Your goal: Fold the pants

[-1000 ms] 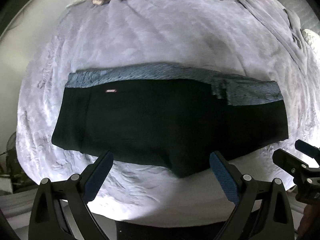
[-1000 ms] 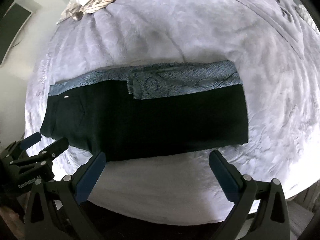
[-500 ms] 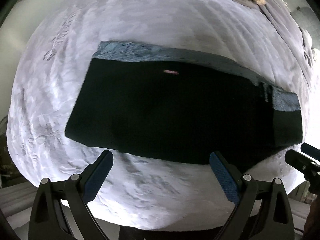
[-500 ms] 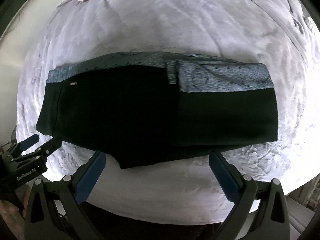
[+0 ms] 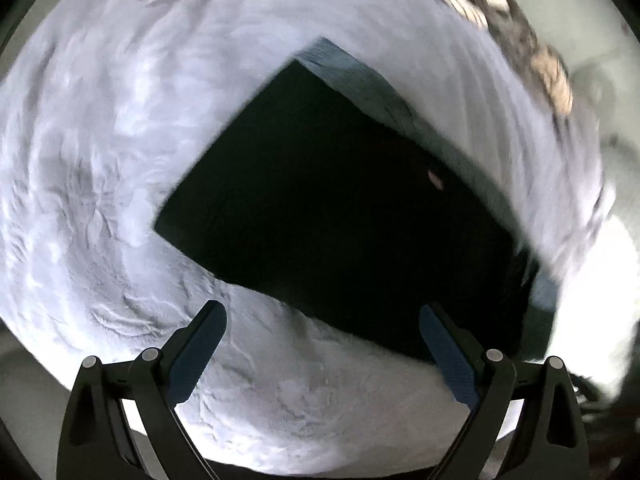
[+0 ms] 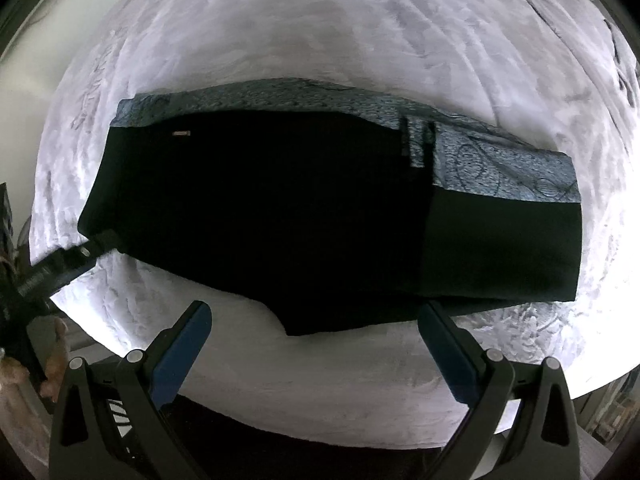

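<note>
The black pants (image 6: 304, 216) lie flat and folded lengthwise on a pale lavender bed cover (image 6: 320, 32), with a blue patterned strip (image 6: 500, 168) along their far edge. In the left wrist view the pants (image 5: 340, 208) appear tilted and blurred. My left gripper (image 5: 322, 320) is open and empty, just short of the pants' near edge. My right gripper (image 6: 316, 320) is open and empty over the near edge by the crotch point. The left gripper (image 6: 80, 254) also shows at the pants' left end in the right wrist view.
A heap of striped and pale fabric (image 5: 532, 52) lies at the far end of the bed. The bed's near edge (image 6: 320, 428) runs just below my right gripper. A hand (image 6: 52, 368) shows at the lower left.
The left gripper has swung left and turned, so the pants now sit tilted toward the right of its view. The right gripper has moved closer to the pants' near edge. Both stay open.
</note>
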`<state>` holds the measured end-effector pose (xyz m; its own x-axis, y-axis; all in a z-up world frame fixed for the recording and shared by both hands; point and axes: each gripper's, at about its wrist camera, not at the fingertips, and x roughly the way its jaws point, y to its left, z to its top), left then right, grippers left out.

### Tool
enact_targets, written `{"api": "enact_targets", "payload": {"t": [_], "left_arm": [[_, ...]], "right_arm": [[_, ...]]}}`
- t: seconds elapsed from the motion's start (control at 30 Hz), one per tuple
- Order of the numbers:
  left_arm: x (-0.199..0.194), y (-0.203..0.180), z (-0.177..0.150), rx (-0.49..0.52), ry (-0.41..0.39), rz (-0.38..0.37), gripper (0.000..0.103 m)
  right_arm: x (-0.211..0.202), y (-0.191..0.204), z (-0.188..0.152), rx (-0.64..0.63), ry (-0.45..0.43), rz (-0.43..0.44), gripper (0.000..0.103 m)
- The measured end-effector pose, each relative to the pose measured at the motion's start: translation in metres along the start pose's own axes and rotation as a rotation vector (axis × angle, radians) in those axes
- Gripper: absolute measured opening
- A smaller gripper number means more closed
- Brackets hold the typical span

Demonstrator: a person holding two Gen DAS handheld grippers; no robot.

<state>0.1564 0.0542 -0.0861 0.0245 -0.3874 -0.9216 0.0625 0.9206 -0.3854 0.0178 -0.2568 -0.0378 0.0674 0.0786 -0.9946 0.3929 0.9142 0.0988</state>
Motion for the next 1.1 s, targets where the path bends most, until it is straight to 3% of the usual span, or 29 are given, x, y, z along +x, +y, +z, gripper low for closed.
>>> {"api": "enact_targets", "payload": {"t": [0.17, 0.3, 0.53, 0.67, 0.77, 0.83, 0.87, 0.93, 0.97, 1.0, 1.03, 1.1], "left_arm": [[0.008, 0.034, 0.004, -0.098, 0.004, -0.196, 0.098], [0.023, 0.033, 0.001, -0.119, 0.017, -0.318, 0.098], [0.047, 0.033, 0.009, -0.176, -0.018, -0.341, 0.098], [0.045, 0.027, 0.015, -0.205, -0.029, -0.293, 0.098], [0.026, 0.0, 0.011, -0.08, -0.106, -0.225, 0.097], [0.017, -0.022, 0.007, 0.02, -0.152, -0.141, 0.097], [0.018, -0.028, 0.008, 0.037, -0.155, -0.111, 0.094], [0.026, -0.033, 0.008, 0.068, -0.158, 0.024, 0.078], [0.031, -0.032, 0.01, 0.071, -0.147, 0.081, 0.06], [0.035, -0.03, 0.011, 0.071, -0.139, 0.126, 0.05], [0.038, -0.027, 0.012, 0.073, -0.134, 0.143, 0.042], [0.036, -0.023, 0.01, 0.086, -0.15, 0.134, 0.041]], "right_arm": [[0.008, 0.002, 0.003, -0.002, 0.026, 0.023, 0.103], [0.018, 0.006, 0.004, -0.016, 0.054, 0.027, 0.103], [0.029, 0.018, 0.004, -0.058, 0.082, 0.032, 0.103], [0.029, 0.019, 0.008, -0.066, 0.076, 0.043, 0.103], [0.021, 0.015, 0.011, -0.065, 0.05, 0.061, 0.103], [0.016, 0.012, 0.017, -0.063, 0.03, 0.074, 0.103], [0.012, 0.01, 0.021, -0.062, 0.014, 0.084, 0.103], [0.006, 0.01, 0.029, -0.068, -0.005, 0.091, 0.103], [0.003, 0.012, 0.037, -0.078, -0.016, 0.095, 0.103], [0.0, 0.013, 0.044, -0.085, -0.021, 0.099, 0.103], [-0.003, 0.017, 0.053, -0.098, -0.028, 0.111, 0.103], [-0.009, 0.026, 0.07, -0.125, -0.034, 0.143, 0.103]]}}
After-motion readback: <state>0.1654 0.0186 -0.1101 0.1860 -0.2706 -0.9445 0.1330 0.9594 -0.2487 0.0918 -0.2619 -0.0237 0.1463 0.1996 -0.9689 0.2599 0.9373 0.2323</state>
